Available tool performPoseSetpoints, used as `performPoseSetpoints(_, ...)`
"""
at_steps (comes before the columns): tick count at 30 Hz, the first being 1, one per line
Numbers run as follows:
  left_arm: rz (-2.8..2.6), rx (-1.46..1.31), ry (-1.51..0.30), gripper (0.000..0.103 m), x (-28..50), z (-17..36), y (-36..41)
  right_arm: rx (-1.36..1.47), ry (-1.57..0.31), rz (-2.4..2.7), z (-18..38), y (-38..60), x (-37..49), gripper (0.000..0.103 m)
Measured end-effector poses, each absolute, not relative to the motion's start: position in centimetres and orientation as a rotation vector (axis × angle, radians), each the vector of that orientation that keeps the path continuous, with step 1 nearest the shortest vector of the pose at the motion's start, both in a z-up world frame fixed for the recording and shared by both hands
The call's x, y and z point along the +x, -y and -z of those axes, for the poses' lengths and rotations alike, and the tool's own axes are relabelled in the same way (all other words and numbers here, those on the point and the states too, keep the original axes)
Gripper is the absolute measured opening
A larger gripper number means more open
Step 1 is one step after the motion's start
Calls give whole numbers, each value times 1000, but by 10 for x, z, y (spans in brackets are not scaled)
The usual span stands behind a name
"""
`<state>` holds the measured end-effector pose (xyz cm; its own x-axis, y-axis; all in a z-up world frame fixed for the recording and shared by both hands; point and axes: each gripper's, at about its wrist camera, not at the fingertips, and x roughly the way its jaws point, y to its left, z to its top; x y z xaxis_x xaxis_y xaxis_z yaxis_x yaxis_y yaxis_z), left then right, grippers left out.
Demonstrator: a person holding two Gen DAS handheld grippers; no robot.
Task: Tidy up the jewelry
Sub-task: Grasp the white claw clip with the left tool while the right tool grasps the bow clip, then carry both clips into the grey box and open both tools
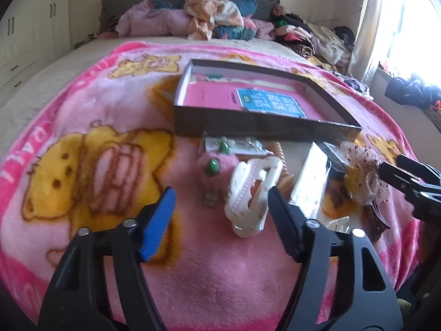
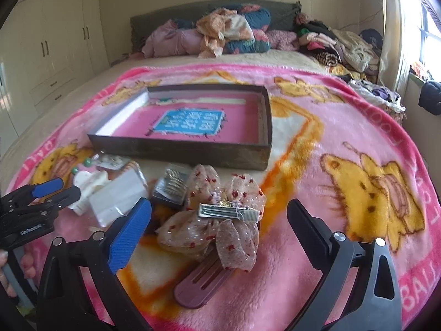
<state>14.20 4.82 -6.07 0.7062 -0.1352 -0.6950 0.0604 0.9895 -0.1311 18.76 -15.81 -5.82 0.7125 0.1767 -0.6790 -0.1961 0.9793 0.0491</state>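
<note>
White hair claw (image 1: 252, 195) lies on blanket near side of box (image 1: 248, 127), long axis running away from left gripper (image 1: 222, 201); jaws released, straddling it, nothing grasped; right gripper (image 2: 219, 218) spread over bow clip (image 2: 220, 209)

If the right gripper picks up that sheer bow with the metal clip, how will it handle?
The bow looks floppy: its sheer loops are crumpled and would likely sag. It is probably light, being thin gauze. The metal clip on top looks rigid and smooth, so the fingers might slip on it; gripping across the clip seems safest.
</note>
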Motion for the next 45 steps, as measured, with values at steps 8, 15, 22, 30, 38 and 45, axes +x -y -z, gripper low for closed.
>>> performPoseSetpoints(8,175,-82,-811,34,144,70,-28,-7,-795,-185,75,166,202,74)
performPoseSetpoints(15,185,-77,-814,29,150,71,-21,13,-800,-205,80,174,201,50)
performPoseSetpoints(22,203,-108,-804,28,150,66,-25,50,-756,-218,70,186,188,45)
performPoseSetpoints(30,228,-137,-745,28,139,34,-36,86,-703,-225,47,199,175,45)
performPoseSetpoints(38,211,-154,-689,26,155,9,-49,89,-667,-204,31,203,182,45)
performPoseSetpoints(45,205,-177,-676,26,185,-1,-56,75,-650,-197,22,203,192,45)
